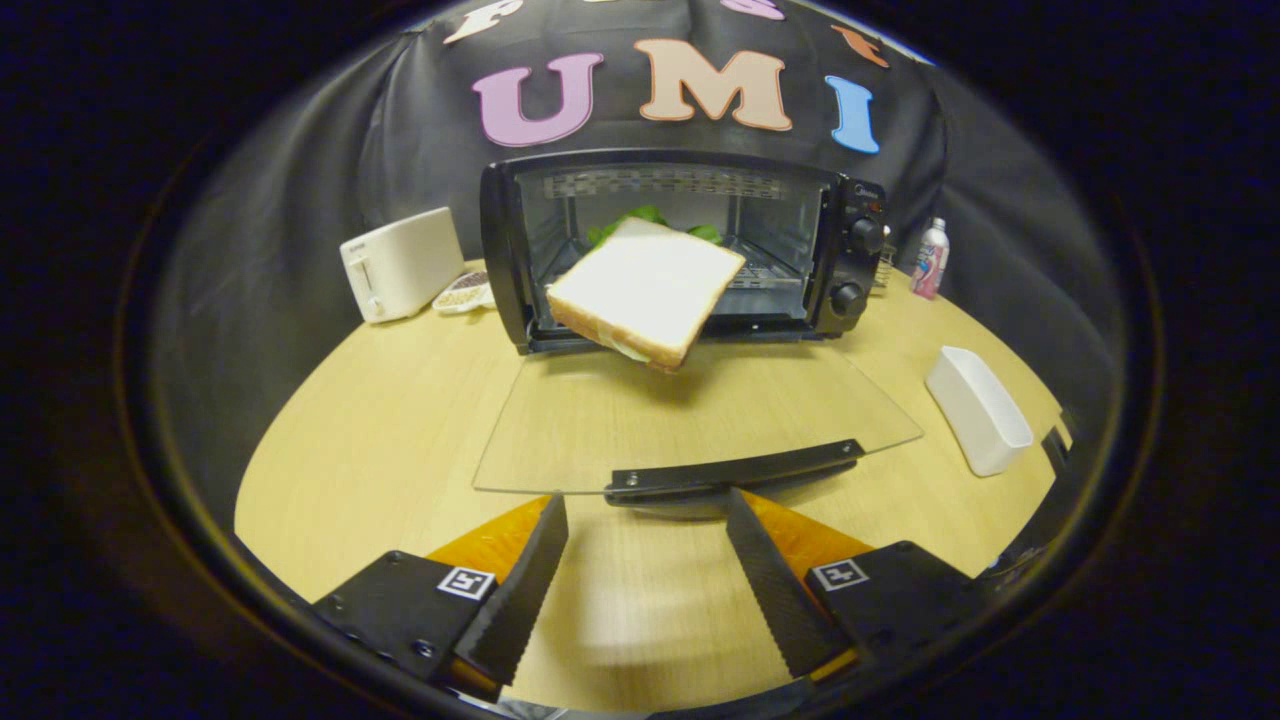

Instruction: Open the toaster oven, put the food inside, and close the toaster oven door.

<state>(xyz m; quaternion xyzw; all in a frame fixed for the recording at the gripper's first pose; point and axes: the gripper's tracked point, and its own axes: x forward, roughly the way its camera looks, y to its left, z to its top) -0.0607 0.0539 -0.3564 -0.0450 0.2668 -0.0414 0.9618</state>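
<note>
The black toaster oven [680,168] stands at the back of the wooden table [380,430] with its glass door [700,415] folded down flat towards me. A white-bread sandwich [645,288] with green lettuce at its far edge lies tilted in the oven's mouth. Its near corner sticks out over the door. My gripper [645,497] is open with nothing between its fingers. Its fingertips sit just short of the door's black handle [735,470], one on each side of the handle's middle.
A white toaster [400,262] and a small dish [465,293] sit left of the oven. A bottle [930,260] stands to its right beside the knobs [865,235]. A white rectangular container [978,410] lies right of the door.
</note>
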